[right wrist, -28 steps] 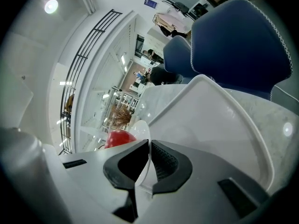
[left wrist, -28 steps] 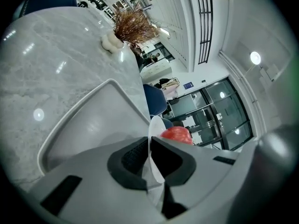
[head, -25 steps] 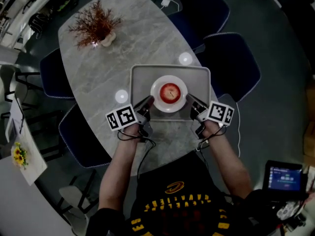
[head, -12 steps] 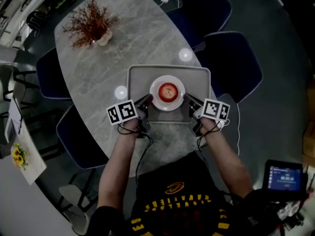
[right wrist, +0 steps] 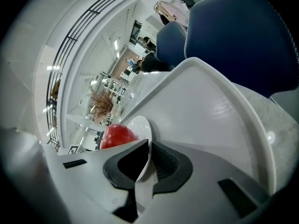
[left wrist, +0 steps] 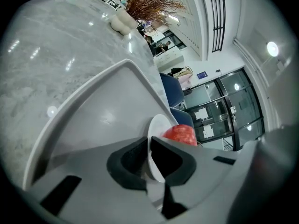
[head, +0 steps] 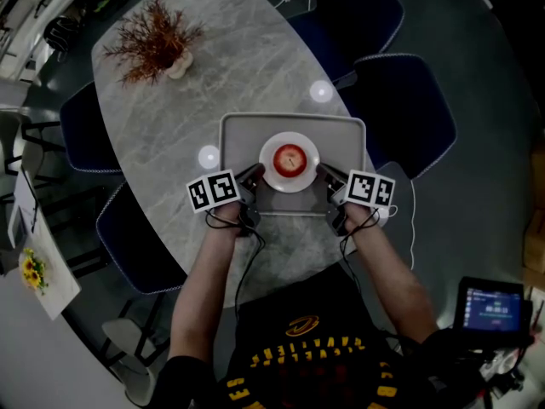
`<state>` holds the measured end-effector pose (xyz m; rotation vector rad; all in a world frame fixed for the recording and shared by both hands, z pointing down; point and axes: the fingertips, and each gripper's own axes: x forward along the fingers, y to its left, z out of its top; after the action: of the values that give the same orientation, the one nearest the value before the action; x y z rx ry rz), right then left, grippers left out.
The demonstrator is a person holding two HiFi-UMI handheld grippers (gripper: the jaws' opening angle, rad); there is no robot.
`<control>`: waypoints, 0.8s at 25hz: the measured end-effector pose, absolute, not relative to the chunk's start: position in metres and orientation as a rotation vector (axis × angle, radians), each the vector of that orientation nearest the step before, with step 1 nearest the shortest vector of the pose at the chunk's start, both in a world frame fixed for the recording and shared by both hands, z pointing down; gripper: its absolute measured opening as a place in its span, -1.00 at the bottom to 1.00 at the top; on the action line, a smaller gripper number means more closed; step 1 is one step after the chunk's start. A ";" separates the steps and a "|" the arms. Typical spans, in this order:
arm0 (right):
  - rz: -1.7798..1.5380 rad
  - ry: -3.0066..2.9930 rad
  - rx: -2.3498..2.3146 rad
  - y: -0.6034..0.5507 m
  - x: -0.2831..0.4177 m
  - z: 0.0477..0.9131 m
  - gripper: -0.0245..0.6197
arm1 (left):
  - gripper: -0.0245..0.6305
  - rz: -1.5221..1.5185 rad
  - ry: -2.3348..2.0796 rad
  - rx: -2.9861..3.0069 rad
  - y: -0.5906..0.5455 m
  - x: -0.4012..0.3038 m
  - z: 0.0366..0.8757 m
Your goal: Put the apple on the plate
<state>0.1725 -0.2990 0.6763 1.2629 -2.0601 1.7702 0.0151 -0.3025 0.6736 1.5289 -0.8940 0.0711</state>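
The left gripper (head: 253, 175) has its jaws clenched on the rim of the white plate (head: 271, 162) at about 8 o'clock. The red apple (head: 291, 157) sits at the plate's centre, over the grey tray (head: 238, 135) on the marble desk (head: 170, 118); the plate may be slightly lifted. The right gripper (head: 325, 174) jaws pinch the rim at about 4 o'clock.

Shirt lettering (head: 298, 348): yellow, seen upside down, too dim to read surely.
Left gripper (head: 255, 175) cube: black-and-white square code, no letters.
Right gripper (head: 324, 172) cube: same kind of code.
Screen (head: 492, 305): lit print was too small.
Blue sign (left wrist: 202, 74): unreadable.
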 end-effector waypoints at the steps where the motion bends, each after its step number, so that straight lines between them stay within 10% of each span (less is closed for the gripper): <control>1: 1.768 -2.058 1.262 -0.299 0.172 0.677 -0.83 | -0.85 0.073 -0.893 1.527 -0.302 0.015 0.674; 20: 1.536 -2.070 1.284 -0.306 0.180 0.675 -0.83 | -0.80 0.226 -0.974 1.634 -0.311 0.013 0.675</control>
<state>0.1799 -0.3063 0.6748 1.2836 -2.0704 1.5362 0.0127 -0.3109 0.6754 1.6343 -0.9735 0.2261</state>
